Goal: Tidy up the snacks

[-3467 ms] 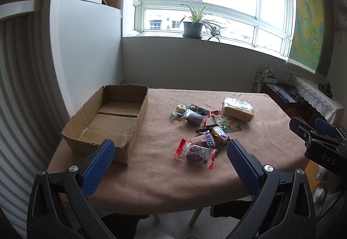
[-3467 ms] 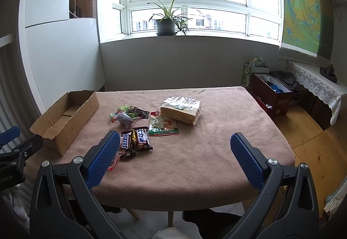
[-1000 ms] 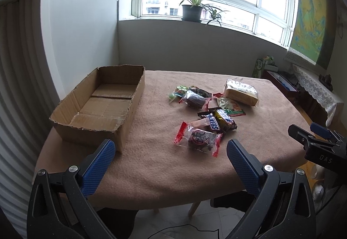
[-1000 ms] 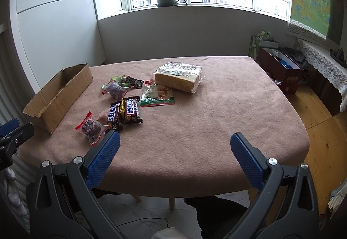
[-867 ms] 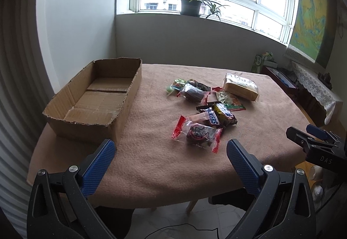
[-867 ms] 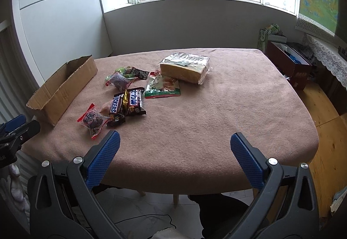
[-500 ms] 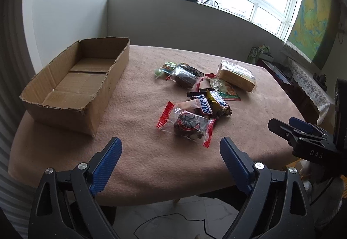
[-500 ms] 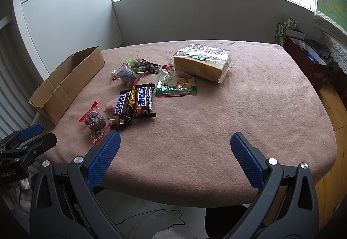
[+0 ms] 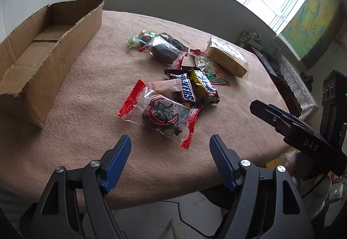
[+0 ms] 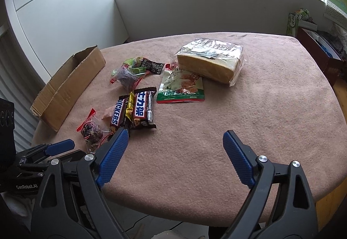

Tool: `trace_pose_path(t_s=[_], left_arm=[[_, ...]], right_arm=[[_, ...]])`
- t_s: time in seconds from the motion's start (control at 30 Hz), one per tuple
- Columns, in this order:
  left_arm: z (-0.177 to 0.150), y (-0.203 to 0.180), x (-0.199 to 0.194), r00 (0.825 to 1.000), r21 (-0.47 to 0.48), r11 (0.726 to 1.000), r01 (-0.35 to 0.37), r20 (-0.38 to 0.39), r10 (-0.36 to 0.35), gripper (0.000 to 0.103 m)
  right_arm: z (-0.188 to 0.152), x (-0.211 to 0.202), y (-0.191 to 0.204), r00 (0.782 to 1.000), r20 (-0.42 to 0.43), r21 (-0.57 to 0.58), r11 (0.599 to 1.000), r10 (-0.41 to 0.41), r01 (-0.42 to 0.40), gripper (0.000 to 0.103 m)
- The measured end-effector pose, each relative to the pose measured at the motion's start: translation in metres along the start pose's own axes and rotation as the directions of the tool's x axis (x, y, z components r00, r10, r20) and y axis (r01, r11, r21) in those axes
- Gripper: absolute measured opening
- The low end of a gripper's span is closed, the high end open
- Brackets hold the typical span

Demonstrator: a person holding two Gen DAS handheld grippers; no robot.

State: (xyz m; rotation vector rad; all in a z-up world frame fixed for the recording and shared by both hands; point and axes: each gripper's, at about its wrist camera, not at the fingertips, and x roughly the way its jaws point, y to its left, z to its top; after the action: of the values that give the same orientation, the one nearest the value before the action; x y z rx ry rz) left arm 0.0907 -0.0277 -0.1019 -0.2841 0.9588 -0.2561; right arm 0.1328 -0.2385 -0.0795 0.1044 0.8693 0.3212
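The left gripper hangs over the near edge of the table, its jaws spread wide and holding nothing, just short of the red-edged packet. The right gripper is likewise released and empty.

Taking the Snickers bars as the landmark: the red-edged packet touches their near side, a second clear packet lies beyond them, and the green pouch sits just beside them with the bread behind it. The box stands well apart to their left.

Only the left view looks down into the box, showing bare cardboard flaps; the right view shows just its outer wall. Only the right view shows the green pouch's full face and a small black sachet beyond the bars.
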Motion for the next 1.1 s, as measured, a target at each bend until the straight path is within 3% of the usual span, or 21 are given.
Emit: trace_pose_path(t_s=[0.3,0.37,0.63,0.7,0.83,1.1], left_arm=[[0.016,0.008,0.018,1.0,-0.029,1.0,-0.001,-0.029,0.0,0.074],[0.02,0.009,0.021,0.999,-0.029,1.0,-0.004,-0.033,0.003,0.074],[0.027,0.008,0.032,0.998,0.011,0.999,-0.052,-0.031,0.052,0.074],[0.027,0.008,0.033,0.997,0.025,0.997,-0.071,-0.027,0.071,0.068],[0.028,0.007,0.034,0.995,0.041,0.994,-0.097,-0.015,0.098,0.059],[0.028,0.015,0.031,0.994,0.053,0.993,-0.11,-0.001,0.11,0.049]], right_arm=[[0.015,0.02,0.002,0.998,-0.024,0.001,0.999,0.051,-0.051,0.086],[0.018,0.025,0.001,0.998,-0.038,0.004,0.998,0.057,-0.057,0.079],[0.025,0.047,0.007,0.994,-0.072,-0.008,0.997,0.079,-0.079,0.078],[0.026,0.053,0.012,0.992,-0.087,-0.02,0.996,0.087,-0.089,0.076],[0.025,0.066,0.021,0.988,-0.128,-0.043,0.995,0.083,-0.089,0.062],[0.03,0.075,0.028,0.989,-0.138,-0.056,0.996,0.062,-0.071,0.061]])
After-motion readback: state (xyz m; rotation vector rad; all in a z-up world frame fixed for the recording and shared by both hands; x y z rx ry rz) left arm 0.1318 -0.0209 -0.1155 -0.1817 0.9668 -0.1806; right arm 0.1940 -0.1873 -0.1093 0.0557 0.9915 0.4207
